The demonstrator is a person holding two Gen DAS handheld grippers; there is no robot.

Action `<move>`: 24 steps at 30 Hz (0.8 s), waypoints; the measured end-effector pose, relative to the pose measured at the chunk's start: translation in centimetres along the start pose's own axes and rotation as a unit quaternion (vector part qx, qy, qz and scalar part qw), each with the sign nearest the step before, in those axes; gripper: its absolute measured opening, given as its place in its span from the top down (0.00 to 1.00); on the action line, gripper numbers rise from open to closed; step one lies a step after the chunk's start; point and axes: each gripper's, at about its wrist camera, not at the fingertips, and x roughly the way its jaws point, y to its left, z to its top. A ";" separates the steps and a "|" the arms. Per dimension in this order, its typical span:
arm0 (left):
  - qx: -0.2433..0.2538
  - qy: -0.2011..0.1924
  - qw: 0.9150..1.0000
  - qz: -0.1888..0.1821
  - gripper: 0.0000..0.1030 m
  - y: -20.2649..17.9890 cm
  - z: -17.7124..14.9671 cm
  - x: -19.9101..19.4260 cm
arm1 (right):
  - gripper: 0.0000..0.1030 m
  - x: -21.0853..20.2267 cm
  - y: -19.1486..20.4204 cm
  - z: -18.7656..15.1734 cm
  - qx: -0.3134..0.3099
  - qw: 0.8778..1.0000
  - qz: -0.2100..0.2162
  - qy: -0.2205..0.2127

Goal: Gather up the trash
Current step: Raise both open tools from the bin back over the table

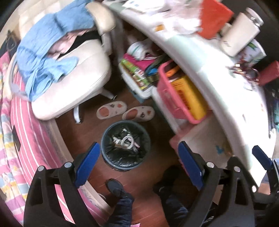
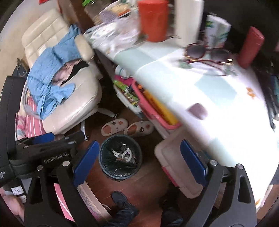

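A round blue-grey trash bin (image 1: 104,139) (image 2: 100,155) with a black liner stands on the wooden floor below both grippers. White scraps and a coiled white piece (image 1: 126,140) (image 2: 124,153) lie inside it. My left gripper (image 1: 139,165) hangs high above the bin, open, with nothing between its blue pads. My right gripper (image 2: 139,162) is also open and empty above the bin, beside the left one. Crumpled paper and plastic (image 2: 118,33) (image 1: 177,15) lie blurred on the far part of the desk.
A white desk (image 2: 218,122) on the right carries sunglasses (image 2: 207,52), a red cup (image 2: 153,19) and a white tumbler (image 1: 240,33). Under it sit a pink basket (image 1: 167,97) and boxes. A white chair (image 1: 78,83) holds blue clothes; slippers (image 1: 125,110) and the person's shoes (image 1: 115,187) are near the bin.
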 end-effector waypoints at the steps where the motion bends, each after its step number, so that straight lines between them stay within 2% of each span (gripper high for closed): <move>1: 0.007 -0.002 1.000 -0.003 0.14 -1.1 0.3 -0.5 | 0.10 -0.7 -0.9 0.1 0.006 1.000 -0.003 -0.002; 13: 0.069 -0.020 0.997 -0.024 0.14 -14.0 3.5 -3.7 | 0.10 -6.1 -12.8 2.9 0.070 0.997 -0.030 -0.033; 18: 0.061 -0.026 0.998 -0.020 0.14 -18.1 5.2 -4.0 | 0.09 -6.5 -16.9 4.9 0.065 0.997 -0.030 -0.042; 24: 0.047 -0.029 0.998 -0.013 0.14 -20.5 7.6 -3.5 | 0.09 -6.3 -20.1 7.4 0.056 0.997 -0.023 -0.048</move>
